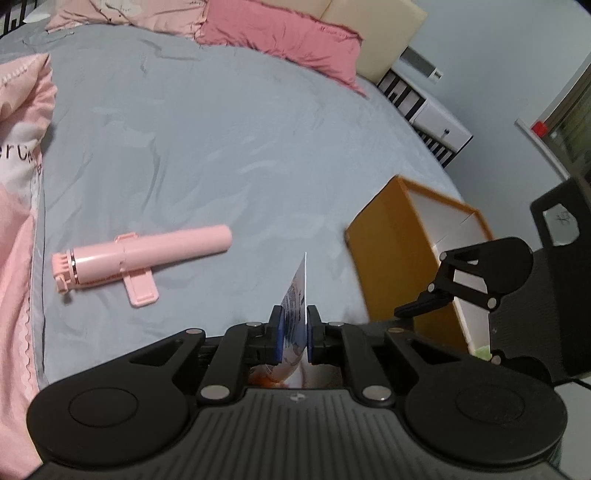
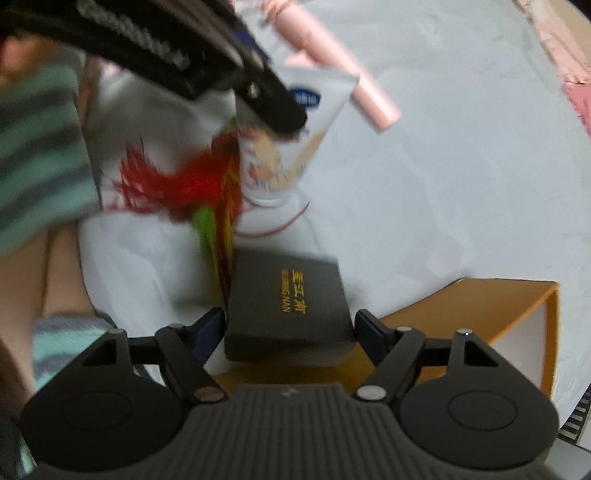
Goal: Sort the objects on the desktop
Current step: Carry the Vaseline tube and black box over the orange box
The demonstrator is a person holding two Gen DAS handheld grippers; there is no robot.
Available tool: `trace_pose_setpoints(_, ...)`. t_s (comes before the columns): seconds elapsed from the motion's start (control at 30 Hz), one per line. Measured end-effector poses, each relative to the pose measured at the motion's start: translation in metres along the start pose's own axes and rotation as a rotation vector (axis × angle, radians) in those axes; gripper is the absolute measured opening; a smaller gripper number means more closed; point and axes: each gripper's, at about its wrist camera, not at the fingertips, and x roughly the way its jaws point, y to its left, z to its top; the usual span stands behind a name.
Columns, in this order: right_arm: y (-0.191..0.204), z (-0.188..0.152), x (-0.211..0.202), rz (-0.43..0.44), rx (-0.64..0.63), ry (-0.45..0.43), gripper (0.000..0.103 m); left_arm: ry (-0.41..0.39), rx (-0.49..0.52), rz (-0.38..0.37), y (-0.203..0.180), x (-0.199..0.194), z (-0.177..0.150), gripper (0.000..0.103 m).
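Observation:
My left gripper (image 1: 295,319) is shut on the flat crimped end of a white tube (image 1: 300,280) with a blue logo and cartoon print. In the right wrist view the tube (image 2: 295,158) hangs from the left gripper (image 2: 284,114) above the bed. My right gripper (image 2: 288,325) stands wide, with a black box with gold lettering (image 2: 288,299) between its fingers. Small gaps show at both pads. That box sits at the near rim of an open orange box (image 2: 480,314). A pink selfie stick (image 1: 140,258) lies on the grey sheet, left of the tube.
A red and green feathered item (image 2: 184,188) lies beside the black box. A striped sleeve (image 2: 37,147) fills the left of the right wrist view. Pink pillows (image 1: 280,33) and a pink quilt (image 1: 18,184) border the bed. The right gripper (image 1: 436,295) hovers over the orange box (image 1: 391,258).

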Motion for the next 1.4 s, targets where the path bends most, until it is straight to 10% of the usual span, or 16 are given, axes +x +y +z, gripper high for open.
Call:
trace_pose_setpoints(0.4, 0.007, -0.028, -0.098, -0.09, 0.04, -0.219, 0.077, -0.113, 0.078, -0.12, -0.063, -0.054, 0.025, 0.012)
trace_pose_setpoints(0.6, -0.003, -0.074, -0.123, -0.191, -0.006, -0.196, 0.077, -0.115, 0.163, -0.183, -0.115, -0.05, 0.035, 0.012)
trace_pose_setpoints(0.93, -0.045, -0.14, -0.063, -0.219, -0.12, -0.022, 0.077, -0.051, 0.224, -0.207, -0.178, 0.014, 0.052, 0.012)
trace_pose_setpoints(1.4, -0.07, -0.132, 0.025, -0.02, -0.341, -0.058, 0.077, 0.049, 0.212, -0.164, -0.182, 0.089, 0.057, 0.012)
